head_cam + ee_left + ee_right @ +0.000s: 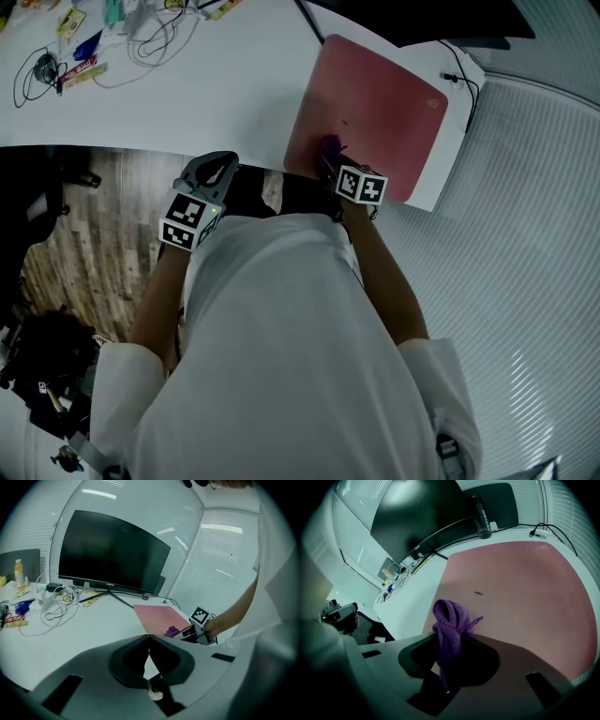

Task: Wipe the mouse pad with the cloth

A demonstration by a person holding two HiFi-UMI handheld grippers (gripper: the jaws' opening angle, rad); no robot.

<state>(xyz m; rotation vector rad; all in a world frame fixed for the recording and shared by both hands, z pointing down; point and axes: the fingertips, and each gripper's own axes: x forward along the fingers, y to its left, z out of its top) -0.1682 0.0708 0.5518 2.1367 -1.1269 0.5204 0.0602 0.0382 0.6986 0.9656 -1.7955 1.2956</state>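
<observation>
R gripper [449,637]: fingers pinch purple knit cloth [449,618] at pink rectangular mouse pad [520,588] near edge; best press flat, sweep evenly. L gripper [149,643], left of pad: fingers pressed together, empty.

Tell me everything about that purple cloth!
The purple cloth looks knitted, with a ropey texture and one loose strand poking sideways. It is bunched into a wad, pinched between the jaws of the right gripper, its top sticking out over the near edge of the pink mouse pad. Whether it presses the pad is unclear.

mouse pad [380,98] lies open, with monitor [422,19] and cable [466,86] along its far edge.
</observation>
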